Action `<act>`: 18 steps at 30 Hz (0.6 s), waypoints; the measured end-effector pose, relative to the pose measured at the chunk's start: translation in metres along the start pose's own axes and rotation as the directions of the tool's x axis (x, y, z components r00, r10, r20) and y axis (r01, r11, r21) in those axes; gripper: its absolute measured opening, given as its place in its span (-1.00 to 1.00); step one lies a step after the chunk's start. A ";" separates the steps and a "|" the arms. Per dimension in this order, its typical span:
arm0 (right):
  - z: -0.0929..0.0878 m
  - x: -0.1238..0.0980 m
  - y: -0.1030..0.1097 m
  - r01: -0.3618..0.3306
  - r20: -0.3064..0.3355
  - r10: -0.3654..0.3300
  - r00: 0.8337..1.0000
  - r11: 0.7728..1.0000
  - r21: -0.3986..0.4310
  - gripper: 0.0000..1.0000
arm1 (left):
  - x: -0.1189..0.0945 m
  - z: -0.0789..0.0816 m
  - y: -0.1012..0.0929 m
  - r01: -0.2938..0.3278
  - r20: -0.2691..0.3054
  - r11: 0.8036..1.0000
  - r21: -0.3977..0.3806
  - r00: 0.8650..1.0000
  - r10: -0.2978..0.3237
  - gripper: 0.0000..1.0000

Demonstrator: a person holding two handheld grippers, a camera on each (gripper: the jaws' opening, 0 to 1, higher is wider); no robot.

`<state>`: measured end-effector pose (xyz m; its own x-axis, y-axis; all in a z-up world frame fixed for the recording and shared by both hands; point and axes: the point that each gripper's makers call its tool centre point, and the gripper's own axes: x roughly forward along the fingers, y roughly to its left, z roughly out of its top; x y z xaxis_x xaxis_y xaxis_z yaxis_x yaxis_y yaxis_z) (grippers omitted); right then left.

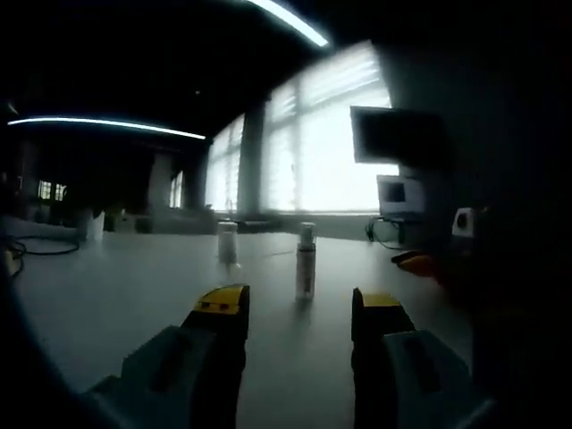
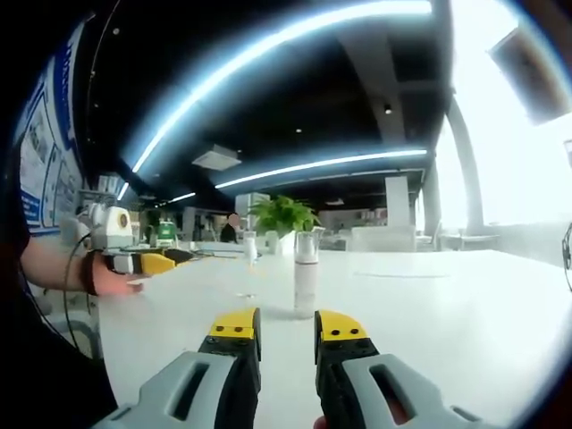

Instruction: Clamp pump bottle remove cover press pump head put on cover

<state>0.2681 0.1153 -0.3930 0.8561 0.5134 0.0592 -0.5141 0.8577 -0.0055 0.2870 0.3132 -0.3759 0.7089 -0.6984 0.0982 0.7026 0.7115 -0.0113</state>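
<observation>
White tabletop [image 2: 429, 304] carries the slim pale pump bottle with a clear cover [image 2: 306, 277], standing upright and untouched. In the right gripper view, the bottle stands just ahead of the yellow-tipped right gripper [image 2: 287, 335], whose jaws are parted by a narrow gap with nothing between them. To the left, a person's hand holds the left gripper [image 2: 147, 261] well apart from the bottle. In the left gripper view, the same bottle [image 1: 306, 261] stands ahead of the left gripper [image 1: 299, 313], whose jaws are spread wide and empty; a second small pale container [image 1: 228, 241] stands farther back. Judged step: approach, before clamping; the cover is still on. The next move calls for one gripper to advance until its jaws flank the bottle body, then close without tipping it.
</observation>
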 end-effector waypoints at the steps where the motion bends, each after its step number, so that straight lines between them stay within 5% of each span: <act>1: 0.000 0.000 0.000 0.000 0.000 0.000 1.000 1.000 0.000 -0.63 | -0.001 0.000 0.001 -0.003 0.004 1.000 0.000 1.000 0.003 -0.27; 18: -0.001 0.001 -0.002 0.000 -0.002 0.000 1.000 1.000 -0.005 -0.63 | -0.001 -0.009 0.001 -0.005 -0.027 1.000 0.020 1.000 0.006 -0.25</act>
<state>0.2697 0.1138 -0.3939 0.8562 0.5135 0.0574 -0.5137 0.8579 -0.0107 0.2872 0.3137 -0.3852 0.7142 -0.6963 0.0714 0.6977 0.7164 0.0077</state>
